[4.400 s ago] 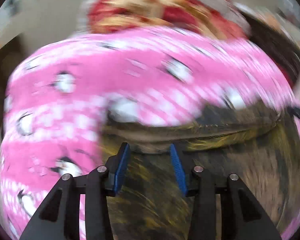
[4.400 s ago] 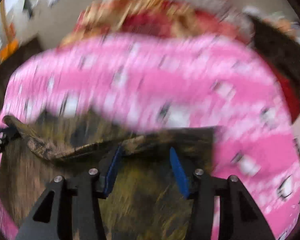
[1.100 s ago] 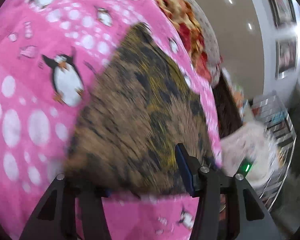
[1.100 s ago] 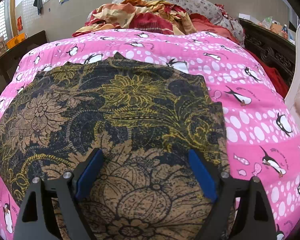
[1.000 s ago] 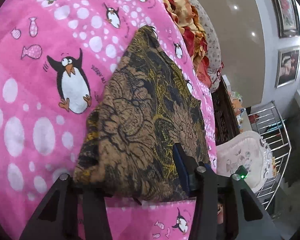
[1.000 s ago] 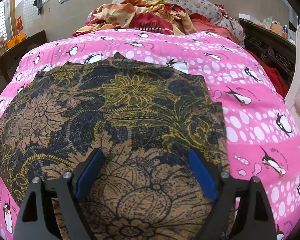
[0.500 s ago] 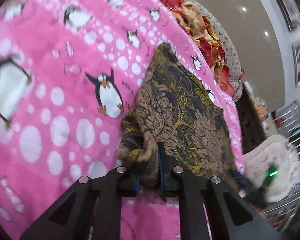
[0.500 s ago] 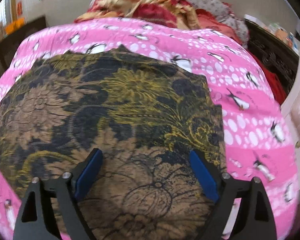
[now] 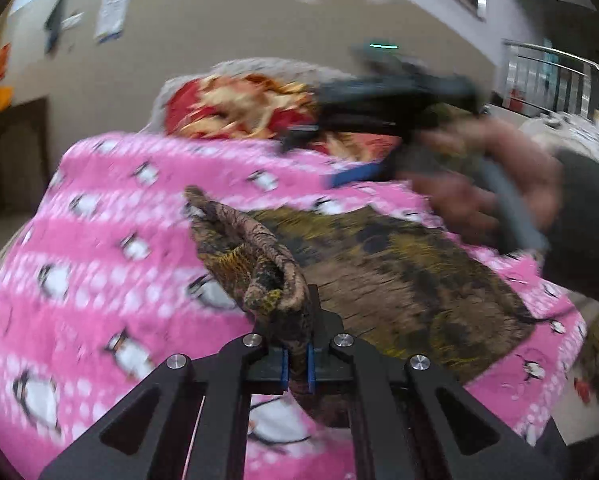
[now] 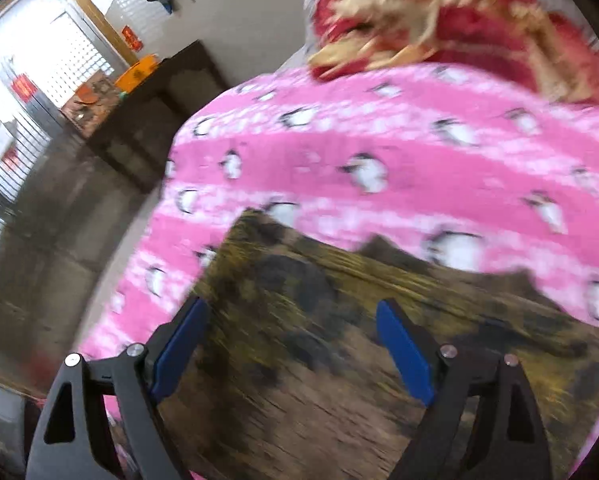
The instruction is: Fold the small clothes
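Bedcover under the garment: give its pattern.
Pink bedcover with white dots and penguins; right wrist view.

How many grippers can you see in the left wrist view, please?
2. The left gripper sits at the bottom centre, shut on a bunched edge of the dark floral cloth. The right gripper, open, hovers above the cloth's far side.

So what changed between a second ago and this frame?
The left gripper closed on the near edge of the brown patterned garment and has lifted it into a bunched fold. The right gripper stayed open but swung away above the cloth. The garment's far part still lies on the pink penguin blanket.
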